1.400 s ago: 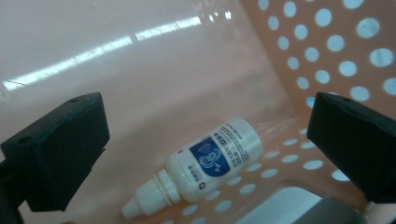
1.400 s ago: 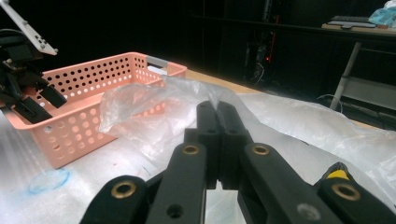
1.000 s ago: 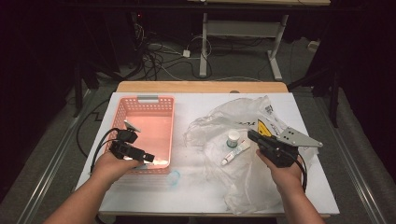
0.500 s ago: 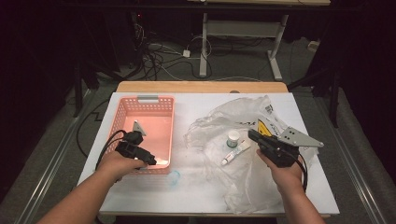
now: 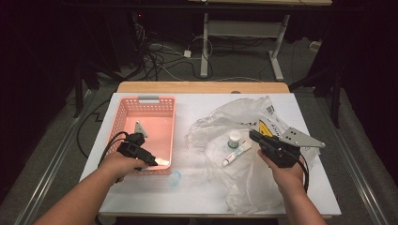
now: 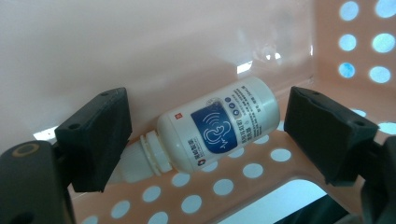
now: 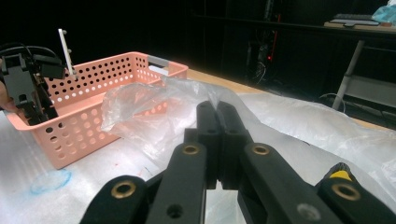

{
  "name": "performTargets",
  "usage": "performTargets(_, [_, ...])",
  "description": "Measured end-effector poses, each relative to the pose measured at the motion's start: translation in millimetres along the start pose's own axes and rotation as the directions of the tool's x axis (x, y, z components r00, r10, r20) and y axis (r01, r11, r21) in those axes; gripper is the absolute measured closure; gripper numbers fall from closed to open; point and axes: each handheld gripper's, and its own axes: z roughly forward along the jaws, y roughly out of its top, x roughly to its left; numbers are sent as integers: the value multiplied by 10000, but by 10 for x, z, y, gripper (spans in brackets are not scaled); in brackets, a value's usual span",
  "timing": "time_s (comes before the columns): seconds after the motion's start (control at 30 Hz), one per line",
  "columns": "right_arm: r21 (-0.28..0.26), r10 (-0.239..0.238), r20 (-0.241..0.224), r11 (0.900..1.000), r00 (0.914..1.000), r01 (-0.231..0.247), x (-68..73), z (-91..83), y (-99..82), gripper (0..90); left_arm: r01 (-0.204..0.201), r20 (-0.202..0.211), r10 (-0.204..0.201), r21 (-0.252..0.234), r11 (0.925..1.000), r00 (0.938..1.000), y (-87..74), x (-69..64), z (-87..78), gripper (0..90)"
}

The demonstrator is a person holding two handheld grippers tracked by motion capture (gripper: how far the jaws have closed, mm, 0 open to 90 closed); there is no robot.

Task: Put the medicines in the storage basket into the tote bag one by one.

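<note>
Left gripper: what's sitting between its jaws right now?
In the left gripper view, a white bottle lies on its side in the pink basket between the open jaws.

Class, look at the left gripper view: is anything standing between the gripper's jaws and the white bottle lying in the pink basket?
Nothing visible does. The white bottle lies on its side on the floor of the pink basket, in the corner by the perforated wall, directly between the open jaws of the left gripper. The pads do not press on it.
</note>
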Motion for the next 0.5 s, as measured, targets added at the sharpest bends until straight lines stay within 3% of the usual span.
performTargets(0.5, [3, 13, -20, 10000, 10000, -13, 5, 0, -2, 900, 143, 472, -134, -185, 9997, 9988, -10, 19, -2, 216])
